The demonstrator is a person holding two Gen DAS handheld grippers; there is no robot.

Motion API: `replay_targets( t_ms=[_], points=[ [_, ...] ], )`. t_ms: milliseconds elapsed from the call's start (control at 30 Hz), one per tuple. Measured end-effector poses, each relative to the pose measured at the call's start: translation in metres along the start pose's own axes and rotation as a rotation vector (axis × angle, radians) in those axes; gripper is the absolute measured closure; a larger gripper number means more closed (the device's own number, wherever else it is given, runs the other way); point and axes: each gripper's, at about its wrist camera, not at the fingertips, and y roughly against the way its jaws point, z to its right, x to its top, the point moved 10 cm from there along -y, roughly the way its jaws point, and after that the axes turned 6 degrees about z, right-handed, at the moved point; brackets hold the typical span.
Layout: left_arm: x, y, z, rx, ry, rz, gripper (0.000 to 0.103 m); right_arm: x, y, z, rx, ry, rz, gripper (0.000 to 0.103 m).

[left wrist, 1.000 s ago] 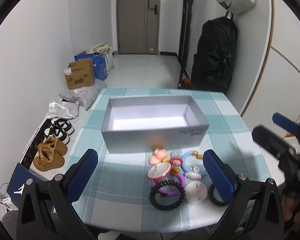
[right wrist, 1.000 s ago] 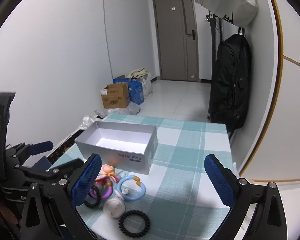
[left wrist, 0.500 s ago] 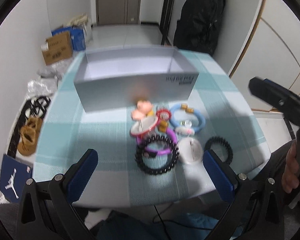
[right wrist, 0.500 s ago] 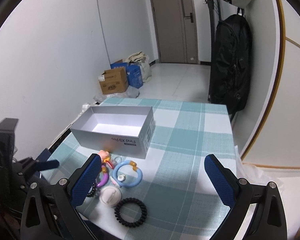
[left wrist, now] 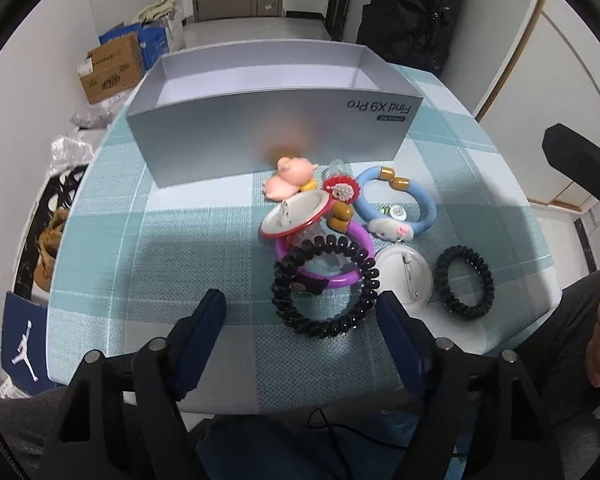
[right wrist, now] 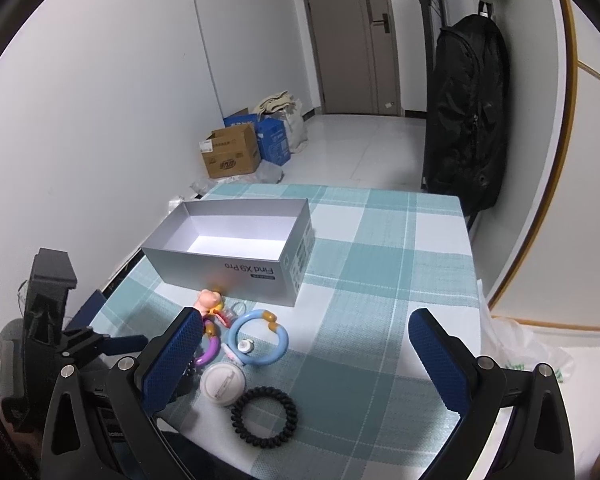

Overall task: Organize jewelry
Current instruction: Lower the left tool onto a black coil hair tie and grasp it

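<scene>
Left gripper (left wrist: 300,320) has just been narrowing its jaws, nothing pinched yet, with the black spiral bracelet (left wrist: 324,286) just ahead at 12 o'clock. It looks light, springy and soft; best pinched across its near rim. Right gripper (right wrist: 306,354) is spread and empty. Grey box (left wrist: 276,136) sits beyond, empty.

Home hallway: entry door (right wrist: 352,36), shoes (left wrist: 46,256), hanging backpack (right wrist: 466,120), checked tablecloth (right wrist: 384,264).
</scene>
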Motion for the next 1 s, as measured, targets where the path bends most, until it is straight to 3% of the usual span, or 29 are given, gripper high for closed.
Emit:
replay_targets(
  t_ms=[167,733,800,1000],
  points=[
    [-0.002,0.003,0.005,-0.024,-0.041,0.004,0.065,-0.001,0.0,0.003,0.003,-0.01,-0.007,0.0],
    [0.004,0.005,0.001,-0.116,0.043,0.007,0.088,-0.006,-0.002,0.007,-0.001,-0.025,-0.024,0.0],
    [0.006,0.006,0.0,-0.125,0.054,0.016,0.096,-0.007,-0.002,0.007,-0.004,-0.024,-0.027,0.0],
    [0.01,0.011,0.002,-0.145,0.037,0.04,0.098,-0.009,-0.004,0.007,-0.007,-0.02,-0.032,0.0]
  ],
)
